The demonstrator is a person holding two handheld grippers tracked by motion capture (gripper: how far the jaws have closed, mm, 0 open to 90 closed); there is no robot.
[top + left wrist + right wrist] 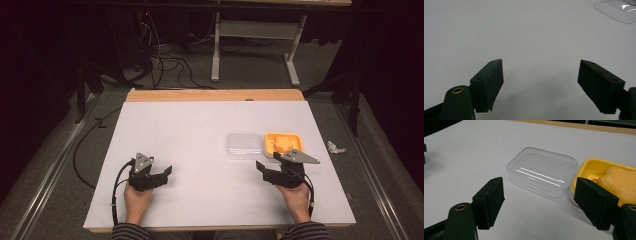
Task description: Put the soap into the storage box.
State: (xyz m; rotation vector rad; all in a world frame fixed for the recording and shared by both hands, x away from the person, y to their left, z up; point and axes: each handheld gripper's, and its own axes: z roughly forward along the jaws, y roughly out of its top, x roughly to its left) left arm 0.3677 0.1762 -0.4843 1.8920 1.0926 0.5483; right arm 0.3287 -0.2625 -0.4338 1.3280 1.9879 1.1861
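At the lower right of the high view the right gripper (265, 171) rests on the table (200, 130), jaws apart and holding nothing. Just above it lie a clear lid (244, 145) and, touching its right side, a yellow tray (295, 139) holding a soap (282, 145). At lower left, the left gripper (162, 175) is also released, gripping nothing.

I am working in a lab: my white table (200, 150) stands on grey carpet, loose cables (165, 60) trail at the far left, and a white desk frame (257, 30) stands beyond.
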